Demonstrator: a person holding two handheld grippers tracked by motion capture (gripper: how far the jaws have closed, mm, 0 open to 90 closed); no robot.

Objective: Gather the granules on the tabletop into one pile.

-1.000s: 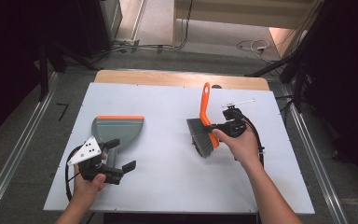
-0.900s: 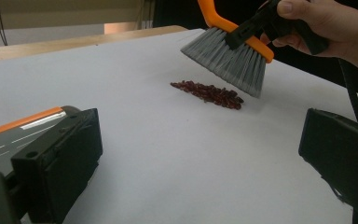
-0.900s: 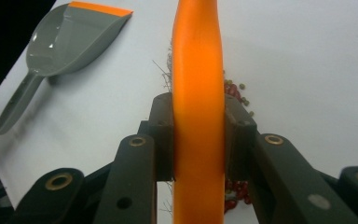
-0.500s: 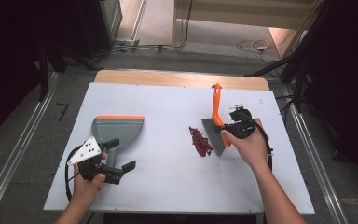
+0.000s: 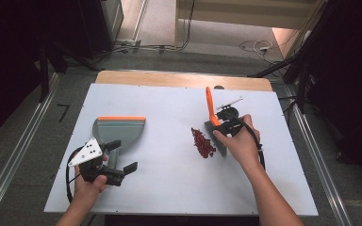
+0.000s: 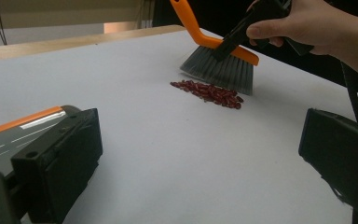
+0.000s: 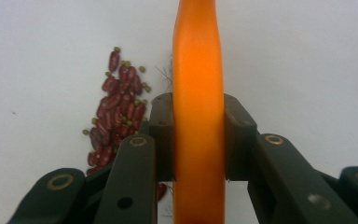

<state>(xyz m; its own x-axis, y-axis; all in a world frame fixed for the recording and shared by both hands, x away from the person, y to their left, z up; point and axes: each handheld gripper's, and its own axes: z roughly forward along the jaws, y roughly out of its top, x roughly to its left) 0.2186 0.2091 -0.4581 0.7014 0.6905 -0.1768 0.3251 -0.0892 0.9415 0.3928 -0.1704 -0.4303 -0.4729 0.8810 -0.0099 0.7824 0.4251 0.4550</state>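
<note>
red beans [image 5: 203, 142] lie just left of brush [image 5: 215, 133] clamped in right gripper [image 5: 225, 123].

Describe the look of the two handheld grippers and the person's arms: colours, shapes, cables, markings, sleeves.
Both grippers are black with two blocky, flat-faced jaws. The left gripper carries a pale grey three-cornered plate dotted with small dark holes, and a black cable loops from it. The right gripper shows brass-coloured pivot pins on its linkage; a black cable curves back along the wrist. No sleeves show on the forearms.
</note>
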